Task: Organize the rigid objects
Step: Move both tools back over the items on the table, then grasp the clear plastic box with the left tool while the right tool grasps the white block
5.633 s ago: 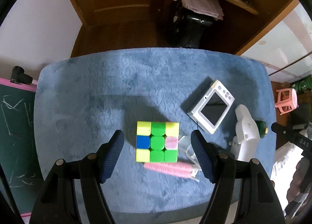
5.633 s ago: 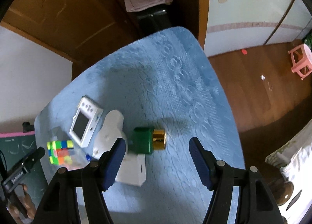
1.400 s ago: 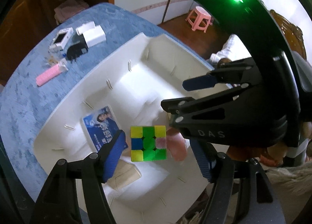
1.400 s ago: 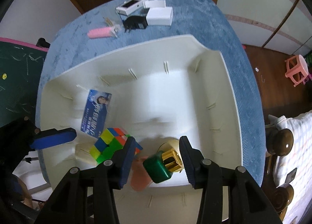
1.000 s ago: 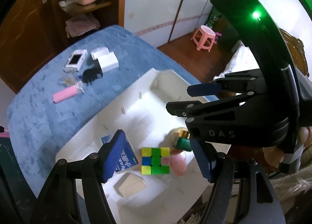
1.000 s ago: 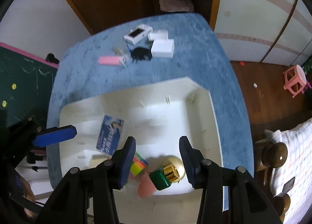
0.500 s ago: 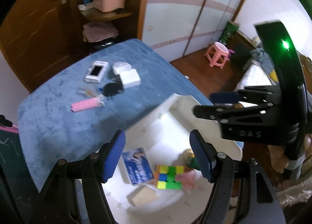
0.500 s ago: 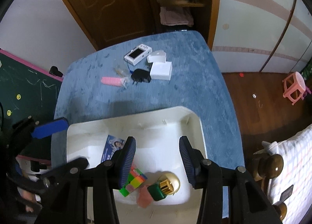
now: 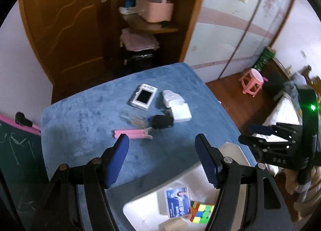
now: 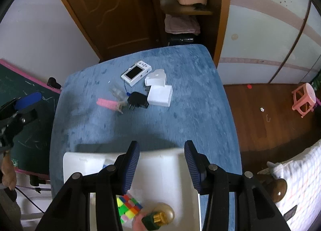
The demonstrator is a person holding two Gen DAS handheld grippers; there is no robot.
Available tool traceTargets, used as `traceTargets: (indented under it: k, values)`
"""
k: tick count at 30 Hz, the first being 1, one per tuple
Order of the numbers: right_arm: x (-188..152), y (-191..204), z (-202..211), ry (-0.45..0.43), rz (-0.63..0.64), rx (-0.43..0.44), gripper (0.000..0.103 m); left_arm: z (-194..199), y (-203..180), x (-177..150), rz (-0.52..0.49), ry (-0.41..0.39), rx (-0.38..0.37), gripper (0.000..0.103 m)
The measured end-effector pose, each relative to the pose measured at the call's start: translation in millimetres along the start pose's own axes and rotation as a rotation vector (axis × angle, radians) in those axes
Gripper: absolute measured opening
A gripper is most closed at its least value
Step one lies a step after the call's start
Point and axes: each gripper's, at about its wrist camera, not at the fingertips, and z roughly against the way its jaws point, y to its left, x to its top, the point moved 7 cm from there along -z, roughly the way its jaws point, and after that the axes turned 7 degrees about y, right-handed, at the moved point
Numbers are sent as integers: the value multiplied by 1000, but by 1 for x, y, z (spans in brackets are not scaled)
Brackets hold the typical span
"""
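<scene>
The colour cube and the green bottle with a gold cap lie in the white tray at the table's near end. My right gripper hangs open over the tray's far rim with nothing between its fingers. My left gripper is open and empty above the blue cloth just beyond the tray. On the far cloth lie a pink stick, a black charger, a white box, a white heart-shaped box and a white camera.
A printed card and a wooden block also lie in the tray. A chalkboard stands left of the table, a wooden door and shelves behind it, and a pink stool on the floor at right.
Both grippers have pulled up and back from the tray, leaving the cube and the green bottle inside. The far table objects have come into fuller view.
</scene>
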Motion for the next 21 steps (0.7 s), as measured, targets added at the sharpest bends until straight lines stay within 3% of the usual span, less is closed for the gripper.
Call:
traceTargets:
  k: [4, 14, 21]
  values:
    - [23, -3, -14, 16, -16, 20, 60, -22, 6, 14, 12, 38, 5, 72]
    - [83, -18, -95, 154, -122, 47, 60, -112, 7, 31, -176, 196, 139, 72]
    - [101, -16, -155, 260, -191, 78, 60, -144, 18, 38, -217, 247, 162, 72]
